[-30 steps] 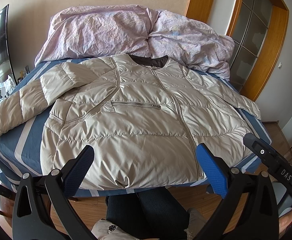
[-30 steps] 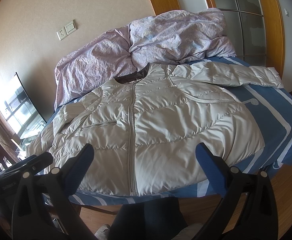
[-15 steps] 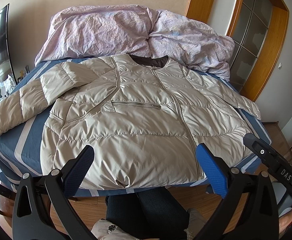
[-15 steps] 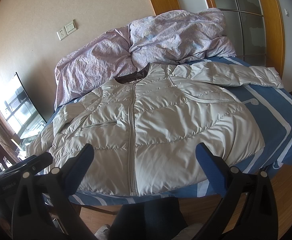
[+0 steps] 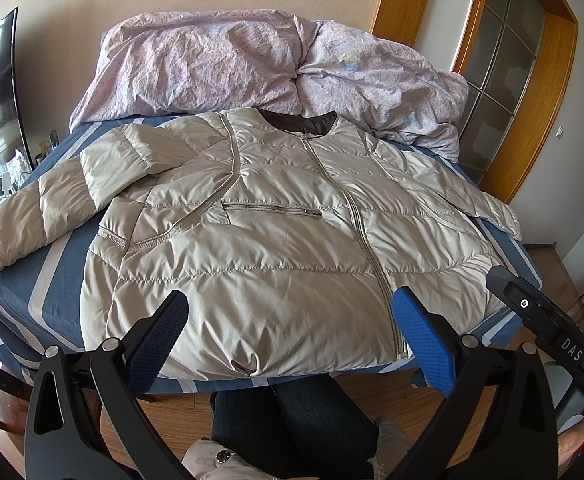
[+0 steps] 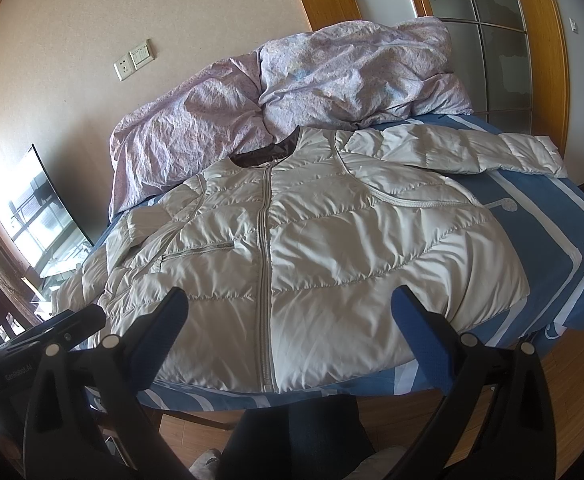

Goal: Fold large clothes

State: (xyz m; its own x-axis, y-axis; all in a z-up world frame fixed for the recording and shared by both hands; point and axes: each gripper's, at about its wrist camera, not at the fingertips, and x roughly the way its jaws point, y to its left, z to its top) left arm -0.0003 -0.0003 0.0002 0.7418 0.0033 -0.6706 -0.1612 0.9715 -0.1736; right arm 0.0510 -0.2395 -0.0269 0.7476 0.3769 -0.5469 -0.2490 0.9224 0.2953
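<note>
Nothing has shifted over the last second: your left gripper [image 5: 292, 336] and right gripper [image 6: 292, 332] still hang above the near edge of the bed [image 5: 52, 280], both with fingers spread wide and holding nothing. That stillness suggests you have not yet begun the first fold; you seem to be sizing up the garment.

The beige puffer jacket [image 5: 276, 248] lies face up on the blue striped bedsheet, zipped, with its dark-lined collar [image 5: 299, 122] at the far end, touching the crumpled lilac duvet [image 5: 252, 60], and its hem at the near edge, just in front of your legs. The left sleeve [image 5: 52, 204] runs out toward the left edge of the bed; the right sleeve [image 6: 471, 152] stretches to the far right.

Judging from the layout, a sleeve is the sensible first grab, brought in across the chest. The shell looks slick and puffy, so it may slide or spring back open; pinch through a quilted seam rather than the smooth panel
</note>
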